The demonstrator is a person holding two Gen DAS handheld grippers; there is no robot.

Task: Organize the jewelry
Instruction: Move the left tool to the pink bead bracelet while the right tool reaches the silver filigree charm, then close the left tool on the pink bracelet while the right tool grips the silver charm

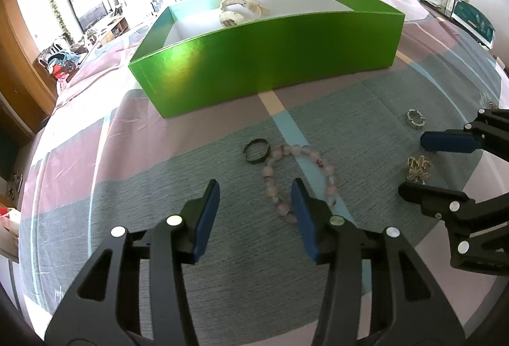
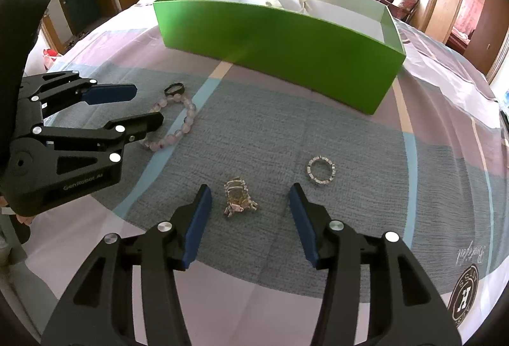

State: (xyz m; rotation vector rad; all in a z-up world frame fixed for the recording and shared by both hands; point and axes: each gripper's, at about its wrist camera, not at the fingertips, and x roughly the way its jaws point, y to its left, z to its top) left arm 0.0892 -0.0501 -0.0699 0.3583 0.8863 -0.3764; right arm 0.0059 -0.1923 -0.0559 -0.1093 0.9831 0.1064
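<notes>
Four loose pieces lie on the striped cloth before the shiny green cardboard box (image 1: 270, 50): a pink bead bracelet (image 1: 299, 177), dark ring (image 1: 257, 150), silver ring (image 2: 321, 170) and gold brooch (image 2: 237, 199). Left gripper (image 1: 256, 187) and right gripper (image 2: 249, 191) hover, jaws spread, holding nothing. Pale bracelets (image 1: 240, 10) sit inside the box.

gold brooch (image 2: 237, 199) between parted fingers (image 2: 198, 225)
</notes>
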